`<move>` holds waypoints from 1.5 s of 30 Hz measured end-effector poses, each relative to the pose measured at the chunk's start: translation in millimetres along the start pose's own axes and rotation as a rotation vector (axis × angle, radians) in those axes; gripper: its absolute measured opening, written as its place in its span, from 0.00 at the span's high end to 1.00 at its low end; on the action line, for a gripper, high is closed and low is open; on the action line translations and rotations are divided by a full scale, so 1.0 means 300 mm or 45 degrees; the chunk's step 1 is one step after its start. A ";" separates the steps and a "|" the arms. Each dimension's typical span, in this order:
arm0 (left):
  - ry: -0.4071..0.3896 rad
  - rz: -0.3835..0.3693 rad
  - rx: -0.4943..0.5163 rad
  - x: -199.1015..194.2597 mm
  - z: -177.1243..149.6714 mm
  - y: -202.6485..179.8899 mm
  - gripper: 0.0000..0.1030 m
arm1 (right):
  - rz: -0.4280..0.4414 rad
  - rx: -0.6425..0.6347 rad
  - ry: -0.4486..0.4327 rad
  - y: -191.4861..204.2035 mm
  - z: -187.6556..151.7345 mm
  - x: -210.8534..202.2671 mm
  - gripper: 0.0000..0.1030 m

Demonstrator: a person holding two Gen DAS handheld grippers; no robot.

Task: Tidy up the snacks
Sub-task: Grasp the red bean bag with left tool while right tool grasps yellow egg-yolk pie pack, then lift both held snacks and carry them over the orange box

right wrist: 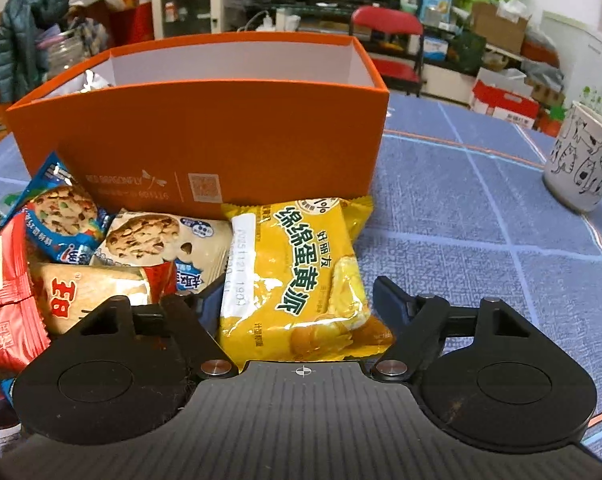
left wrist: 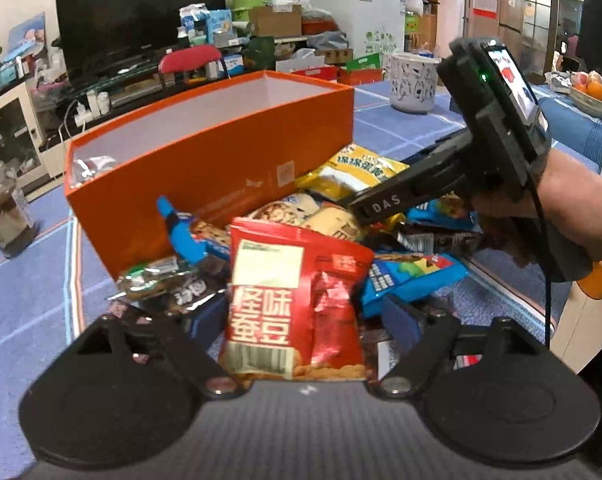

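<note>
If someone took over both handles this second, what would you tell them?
Left tool: red snack bag between its fingers; grip unclear.
Right tool: fingers either side of the yellow cake packet, not clearly pinching.
Orange box: open, one wrapper visible in a corner, otherwise looks nearly bare.
The snack pile lies on the blue tablecloth before the box.
Left: nearly all packets need boxing.

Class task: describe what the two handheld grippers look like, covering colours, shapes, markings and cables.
Both grippers are black, with round pivot discs, silver pins and dark blue pads. The right gripper bears white "DAS" lettering, a small lit screen, a green light and a black cable. The left gripper has a carbon-weave base.
</note>
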State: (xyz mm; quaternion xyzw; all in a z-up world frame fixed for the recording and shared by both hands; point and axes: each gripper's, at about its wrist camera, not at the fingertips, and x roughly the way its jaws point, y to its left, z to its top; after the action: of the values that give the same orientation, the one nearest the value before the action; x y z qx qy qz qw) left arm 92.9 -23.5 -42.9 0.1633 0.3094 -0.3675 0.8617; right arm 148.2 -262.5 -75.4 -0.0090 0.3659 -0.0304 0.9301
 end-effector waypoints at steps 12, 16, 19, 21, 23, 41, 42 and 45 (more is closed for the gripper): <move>0.072 0.118 -0.126 0.012 -0.005 0.033 0.25 | -0.031 -0.008 0.005 0.013 -0.003 0.004 0.36; 0.087 0.195 -0.240 0.010 -0.005 0.049 0.22 | -0.044 -0.010 -0.002 0.022 -0.005 0.003 0.36; 0.073 0.243 -0.302 0.012 -0.009 0.036 0.23 | -0.053 -0.013 -0.010 0.033 -0.007 0.005 0.35; 0.059 0.253 -0.271 0.012 -0.007 0.015 0.23 | -0.053 -0.012 -0.013 0.032 -0.009 0.005 0.35; 0.052 0.246 -0.240 0.015 -0.005 0.002 0.23 | -0.050 -0.008 -0.015 0.030 -0.010 0.006 0.34; 0.044 0.196 -0.319 -0.015 0.006 0.026 0.42 | 0.004 0.075 0.003 0.005 0.007 -0.021 0.63; 0.035 0.201 -0.321 -0.024 0.006 0.026 0.42 | 0.005 0.074 -0.001 0.006 0.008 -0.025 0.63; 0.011 0.215 -0.321 -0.048 0.009 0.027 0.42 | -0.004 0.056 -0.019 0.014 0.012 -0.041 0.63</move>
State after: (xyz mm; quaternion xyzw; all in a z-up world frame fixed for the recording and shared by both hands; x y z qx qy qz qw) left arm 92.1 -11.8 -31.2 0.0808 0.3420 -0.2510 0.9019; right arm 141.9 -257.6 -64.7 0.0108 0.3583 -0.0399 0.9327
